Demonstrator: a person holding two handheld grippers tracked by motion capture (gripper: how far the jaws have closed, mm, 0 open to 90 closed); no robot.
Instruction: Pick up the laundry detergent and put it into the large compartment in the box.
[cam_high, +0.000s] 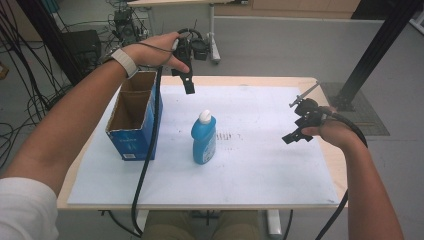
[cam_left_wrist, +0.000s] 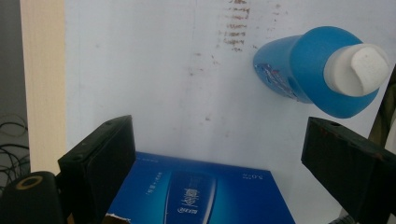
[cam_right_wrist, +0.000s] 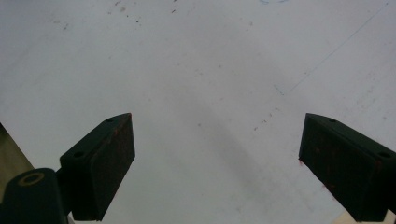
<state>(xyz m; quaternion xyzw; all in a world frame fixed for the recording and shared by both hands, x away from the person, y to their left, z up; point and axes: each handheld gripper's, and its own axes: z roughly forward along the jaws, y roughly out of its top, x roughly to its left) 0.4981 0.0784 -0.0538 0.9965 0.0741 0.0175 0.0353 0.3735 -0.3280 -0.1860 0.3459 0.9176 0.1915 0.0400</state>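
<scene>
The blue bottle (cam_high: 204, 138) stands upright mid-counter, untouched, just right of the open blue box (cam_high: 131, 121). The left gripper (cam_high: 188, 86) hangs above the counter's far edge, jaws wide and empty; the right gripper (cam_high: 294, 136) hovers right, likewise wide. Likely nothing is boxed yet.

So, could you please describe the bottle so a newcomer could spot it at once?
On the white sheet covering the table, look just right of the open blue carton. The blue bottle stands upright there, the only thing with a white cap.
</scene>
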